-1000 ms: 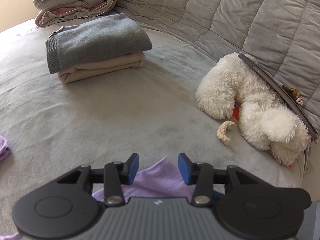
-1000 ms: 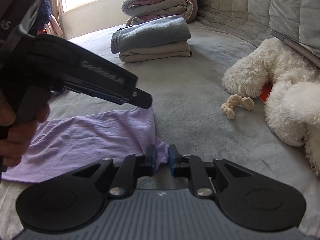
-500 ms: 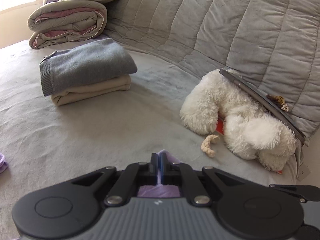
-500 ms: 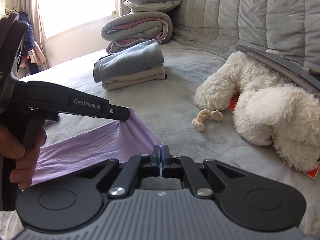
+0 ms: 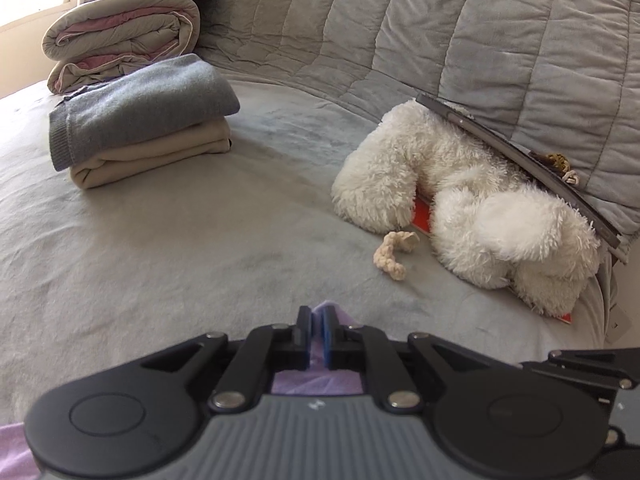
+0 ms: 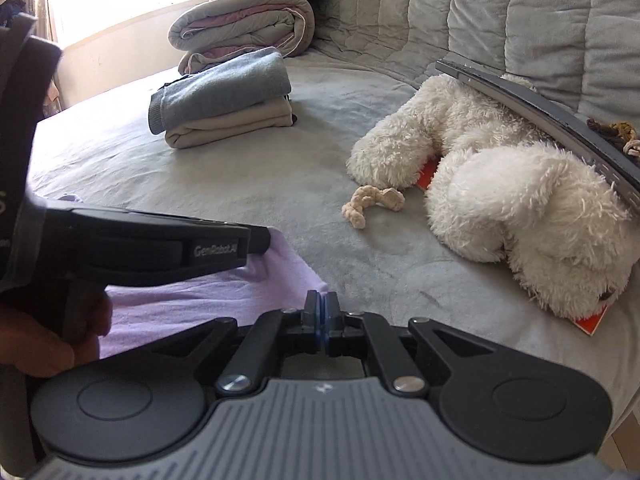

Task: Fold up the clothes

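Observation:
A lilac garment (image 6: pixel 208 292) lies spread on the grey bed; its edge also shows in the left wrist view (image 5: pixel 320 380). My left gripper (image 5: pixel 316 330) is shut on a fold of the lilac cloth, which pokes up between its blue pads. In the right wrist view the left gripper (image 6: pixel 260 240) reaches in from the left, its tip on the cloth's far corner. My right gripper (image 6: pixel 321 320) is shut on the cloth's near corner. Both hold the edge a little above the bed.
A folded stack, grey garment (image 5: pixel 140 104) over a beige one (image 5: pixel 160 152), sits at the back left. A rolled duvet (image 5: pixel 120 40) lies behind it. A white plush toy (image 5: pixel 472 208), a rope chew (image 5: pixel 394 250) and a dark flat device (image 5: pixel 520 160) lie right, against the quilted backrest (image 5: pixel 440 32).
The left gripper closed on the lilac cloth. The right gripper closed fully on its corner. Both have lifted and moved forward towards the plush toy, carrying the edge with them.

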### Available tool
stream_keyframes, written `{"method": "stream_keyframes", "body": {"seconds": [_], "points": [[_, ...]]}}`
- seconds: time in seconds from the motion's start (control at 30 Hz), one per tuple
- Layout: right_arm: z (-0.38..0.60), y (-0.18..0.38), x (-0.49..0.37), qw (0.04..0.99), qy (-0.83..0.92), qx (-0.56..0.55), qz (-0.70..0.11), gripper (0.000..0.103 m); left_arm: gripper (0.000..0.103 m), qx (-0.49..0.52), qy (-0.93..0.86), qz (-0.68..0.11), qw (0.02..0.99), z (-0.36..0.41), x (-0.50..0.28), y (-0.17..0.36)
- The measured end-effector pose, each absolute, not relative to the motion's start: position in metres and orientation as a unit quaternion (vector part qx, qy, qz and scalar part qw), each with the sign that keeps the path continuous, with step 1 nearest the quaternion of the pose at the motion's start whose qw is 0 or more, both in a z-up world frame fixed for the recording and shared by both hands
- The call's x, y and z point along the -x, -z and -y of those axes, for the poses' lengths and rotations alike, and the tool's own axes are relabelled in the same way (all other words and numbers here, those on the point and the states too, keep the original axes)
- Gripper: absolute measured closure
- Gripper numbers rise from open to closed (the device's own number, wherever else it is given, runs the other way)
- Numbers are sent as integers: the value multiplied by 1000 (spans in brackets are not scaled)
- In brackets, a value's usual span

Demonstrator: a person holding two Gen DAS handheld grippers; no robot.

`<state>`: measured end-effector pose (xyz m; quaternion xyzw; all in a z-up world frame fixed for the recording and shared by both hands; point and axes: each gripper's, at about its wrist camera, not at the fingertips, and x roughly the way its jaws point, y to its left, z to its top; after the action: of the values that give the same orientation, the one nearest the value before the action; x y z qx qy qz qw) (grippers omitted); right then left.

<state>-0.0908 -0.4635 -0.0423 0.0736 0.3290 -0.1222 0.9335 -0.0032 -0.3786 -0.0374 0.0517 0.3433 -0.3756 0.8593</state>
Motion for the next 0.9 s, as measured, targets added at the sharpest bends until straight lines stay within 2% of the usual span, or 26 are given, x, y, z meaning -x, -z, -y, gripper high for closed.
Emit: {"method": "stream_keyframes", "body": {"seconds": [0.03, 0.07, 0.1, 0.17, 0.23, 0.27, 0.3, 0.33, 0.37, 0.63, 0.7, 0.9], "points": [[461, 41, 91, 935, 124, -68, -324, 97, 80, -52, 371, -337, 864, 370, 7, 33], [459, 39, 90, 937, 125, -61, -319, 89, 69, -54, 365, -329, 869, 360, 10, 29], [457, 37, 88, 940, 126, -54, -314, 89, 63, -56, 360, -322, 874, 351, 13, 25], [452, 33, 86, 943, 123, -46, -307, 89, 59, -52, 339, -316, 885, 328, 17, 19], [446, 29, 82, 945, 115, -49, -304, 88, 51, -48, 317, -311, 895, 304, 20, 14], [443, 27, 81, 946, 108, -51, -303, 81, 45, -45, 306, -308, 900, 293, 21, 12], [439, 26, 80, 947, 102, -52, -302, 66, 43, -43, 295, -305, 904, 281, 23, 9], [434, 24, 78, 948, 96, -52, -300, 61, 42, -41, 283, -303, 909, 269, 24, 6], [428, 23, 77, 949, 90, -49, -298, 59, 40, -39, 272, -300, 913, 257, 26, 4], [373, 21, 68, 953, 39, -11, -301, 58, 26, -7, 171, -304, 937, 163, 36, -2], [361, 19, 66, 954, 26, -9, -298, 54, 22, -2, 148, -300, 942, 141, 40, -4], [325, 13, 61, 956, -4, -3, -292, 49, 18, 8, 82, -300, 950, 80, 50, -6]]}}
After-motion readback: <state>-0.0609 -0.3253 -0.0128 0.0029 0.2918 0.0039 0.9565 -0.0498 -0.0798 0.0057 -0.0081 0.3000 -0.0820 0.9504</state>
